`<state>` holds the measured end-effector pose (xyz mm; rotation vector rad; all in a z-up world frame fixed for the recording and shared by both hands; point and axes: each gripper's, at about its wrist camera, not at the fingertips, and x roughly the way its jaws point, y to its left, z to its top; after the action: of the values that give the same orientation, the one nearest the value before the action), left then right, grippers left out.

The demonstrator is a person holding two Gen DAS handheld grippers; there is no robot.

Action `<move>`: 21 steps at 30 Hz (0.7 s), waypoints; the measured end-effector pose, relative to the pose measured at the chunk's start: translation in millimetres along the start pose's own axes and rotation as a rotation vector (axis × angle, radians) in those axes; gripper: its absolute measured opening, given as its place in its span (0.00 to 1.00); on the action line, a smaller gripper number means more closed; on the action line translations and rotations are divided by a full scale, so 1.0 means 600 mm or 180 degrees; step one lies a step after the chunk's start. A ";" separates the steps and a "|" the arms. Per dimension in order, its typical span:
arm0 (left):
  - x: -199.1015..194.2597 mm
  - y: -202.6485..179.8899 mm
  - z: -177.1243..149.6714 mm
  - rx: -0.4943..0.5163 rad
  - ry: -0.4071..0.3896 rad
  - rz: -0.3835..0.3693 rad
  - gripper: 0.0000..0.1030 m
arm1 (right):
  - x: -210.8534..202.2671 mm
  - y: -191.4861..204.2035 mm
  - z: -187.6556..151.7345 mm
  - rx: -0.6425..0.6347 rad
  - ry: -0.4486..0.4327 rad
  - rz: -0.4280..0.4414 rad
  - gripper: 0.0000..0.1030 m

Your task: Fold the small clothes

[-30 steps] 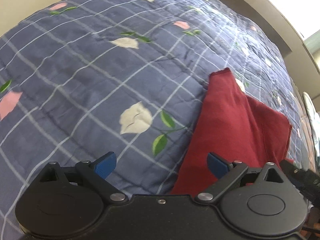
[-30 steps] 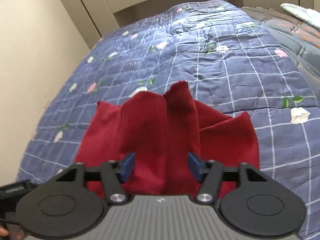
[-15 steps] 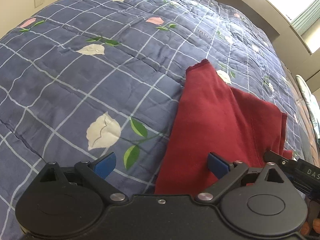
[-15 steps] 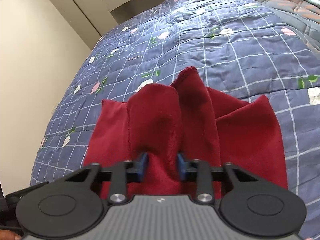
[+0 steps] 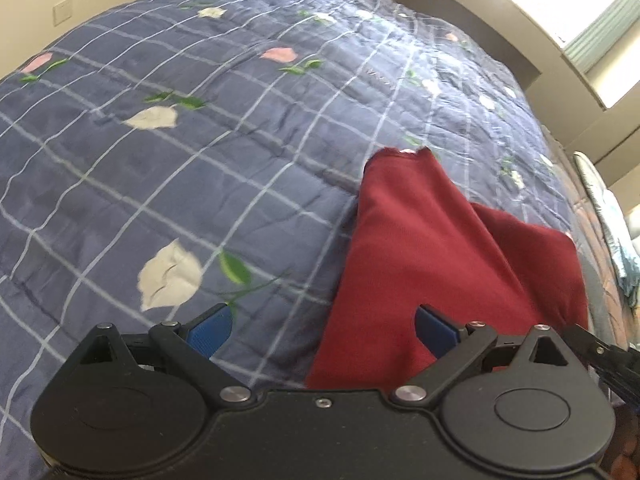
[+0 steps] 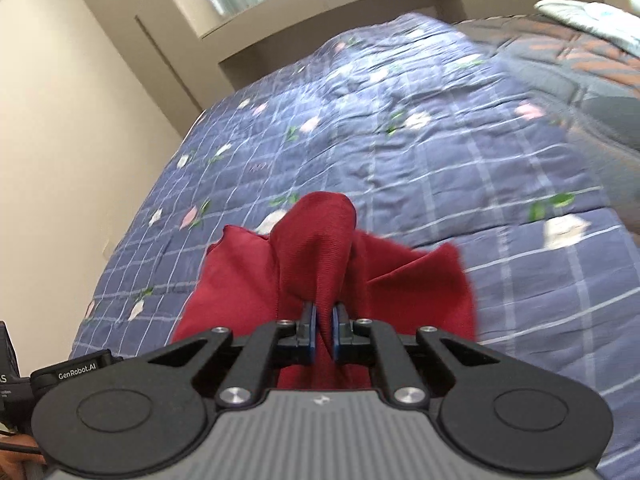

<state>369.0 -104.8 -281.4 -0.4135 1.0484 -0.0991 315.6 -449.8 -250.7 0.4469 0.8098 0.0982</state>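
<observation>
Red cloth (image 6: 320, 256) lies on the bed, on a blue quilt (image 5: 224, 152) with a white grid and printed flowers. In the right wrist view a ridge of this cloth rises toward the right gripper (image 6: 322, 330), and the two blue pads have just been closing on it; now the jaws are pinching that fold, with only the thin fabric between them. On both sides of the ridge the cloth spreads out over the quilt in loose folds. In the left wrist view the left gripper (image 5: 322, 330) has its jaws spread wide. Its right pad (image 5: 434, 330) is over the near edge of the red cloth (image 5: 432, 264), its left pad (image 5: 210, 330) is over the bare quilt, and I cannot tell if either pad touches anything. A beige wall (image 6: 72, 128) stands beside the bed.
</observation>
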 end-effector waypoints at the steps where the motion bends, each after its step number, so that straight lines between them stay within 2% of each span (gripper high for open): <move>1: 0.000 -0.005 0.001 0.0015 -0.0001 -0.0011 0.95 | -0.007 -0.010 0.002 0.0036 -0.0007 -0.0035 0.08; 5: 0.009 -0.023 -0.004 0.0083 0.0023 -0.0072 0.98 | 0.001 -0.045 -0.002 0.0126 0.0133 -0.0098 0.10; 8: 0.018 -0.034 -0.012 0.0134 0.0072 -0.0015 0.98 | 0.020 -0.053 -0.012 0.0118 0.0223 -0.0147 0.15; 9: 0.020 -0.035 -0.014 0.0138 0.0081 -0.0003 0.98 | 0.023 -0.053 -0.015 0.0083 0.0232 -0.0180 0.23; 13: 0.014 -0.031 -0.016 0.0112 0.0077 -0.0040 0.98 | 0.018 -0.065 -0.019 0.0216 0.0183 -0.0170 0.40; 14: 0.012 -0.030 -0.017 0.0118 0.0078 -0.0042 0.98 | 0.016 -0.068 -0.021 0.0227 0.0179 -0.0184 0.47; 16: 0.012 -0.028 -0.018 0.0130 0.0085 -0.0013 0.98 | 0.013 -0.075 -0.026 0.0235 0.0199 -0.0243 0.49; 18: 0.014 -0.022 -0.021 0.0141 0.0112 0.0034 0.98 | 0.016 -0.082 -0.032 0.0218 0.0252 -0.0321 0.42; 21: 0.020 -0.009 -0.024 0.0074 0.0150 0.0164 0.99 | 0.023 -0.086 -0.040 0.0129 0.0345 -0.0542 0.40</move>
<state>363.1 -117.1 -295.5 -0.3643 1.1027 -0.0753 303.6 -484.4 -296.0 0.4115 0.9544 -0.0525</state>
